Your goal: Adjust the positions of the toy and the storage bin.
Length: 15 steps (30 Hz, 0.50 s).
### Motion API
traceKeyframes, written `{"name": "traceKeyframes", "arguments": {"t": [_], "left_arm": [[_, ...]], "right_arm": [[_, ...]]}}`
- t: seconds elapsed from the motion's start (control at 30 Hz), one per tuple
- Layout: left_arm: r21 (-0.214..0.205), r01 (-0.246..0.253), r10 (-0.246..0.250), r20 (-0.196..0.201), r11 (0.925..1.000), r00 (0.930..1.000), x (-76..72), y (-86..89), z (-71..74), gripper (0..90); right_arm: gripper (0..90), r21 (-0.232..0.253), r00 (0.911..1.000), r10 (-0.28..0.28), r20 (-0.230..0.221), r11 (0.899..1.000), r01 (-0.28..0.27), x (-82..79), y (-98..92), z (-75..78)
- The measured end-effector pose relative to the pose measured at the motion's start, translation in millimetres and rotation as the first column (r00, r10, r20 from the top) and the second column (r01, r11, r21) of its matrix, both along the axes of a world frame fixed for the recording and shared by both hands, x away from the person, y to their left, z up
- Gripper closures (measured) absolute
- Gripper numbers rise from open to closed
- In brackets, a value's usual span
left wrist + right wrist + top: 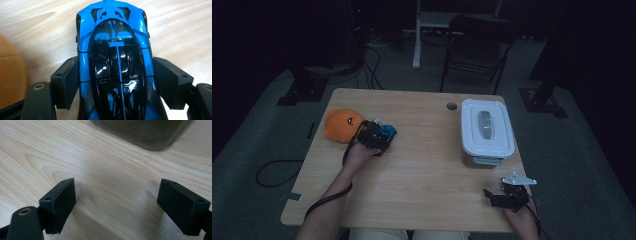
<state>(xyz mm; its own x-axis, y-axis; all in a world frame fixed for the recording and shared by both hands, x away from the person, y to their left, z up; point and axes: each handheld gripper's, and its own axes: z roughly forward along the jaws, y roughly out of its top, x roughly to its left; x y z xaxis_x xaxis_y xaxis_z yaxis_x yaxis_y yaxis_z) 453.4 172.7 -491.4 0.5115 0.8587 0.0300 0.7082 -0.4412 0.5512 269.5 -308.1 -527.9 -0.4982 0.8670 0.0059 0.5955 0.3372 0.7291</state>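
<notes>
The left gripper (115,82) clamps a toy car (115,62) by its flanks, nose pointing away from it; the car is glossy blue with a black canopy. Just beside it on the left lies an orange plush (342,125). The right gripper (117,205) rests wide open over bare table (422,170), a lidded white box (487,127) ahead.

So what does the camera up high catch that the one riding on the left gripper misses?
The high view alone takes in the white lidded box, the right gripper resting open near the table's front edge, the whole wooden table and the folding chair behind it. The left gripper view alone shows the blue toy car's glossy black roof and the jaws pressed against both its sides. Both share the car, the orange plush toy beside it, and the left gripper.
</notes>
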Motion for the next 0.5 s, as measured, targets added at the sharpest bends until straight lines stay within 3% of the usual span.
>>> {"name": "traceKeyframes", "arguments": {"t": [0.37,0.5], "left_arm": [[-0.027,0.101,-0.100,0.016,0.9945,0.9948,-39.4,5.6,24.1,27.0],[-0.027,0.145,-0.145,0.011,0.9890,0.9894,-60.6,12.4,28.5,27.0]], "right_arm": [[14.7,0.000,1.0000,0.000,0.000,1.000,0.000,0.0,0.0,0.0],[14.7,0.000,1.0000,0.000,0.000,1.000,0.000,0.0,0.0,0.0]]}}
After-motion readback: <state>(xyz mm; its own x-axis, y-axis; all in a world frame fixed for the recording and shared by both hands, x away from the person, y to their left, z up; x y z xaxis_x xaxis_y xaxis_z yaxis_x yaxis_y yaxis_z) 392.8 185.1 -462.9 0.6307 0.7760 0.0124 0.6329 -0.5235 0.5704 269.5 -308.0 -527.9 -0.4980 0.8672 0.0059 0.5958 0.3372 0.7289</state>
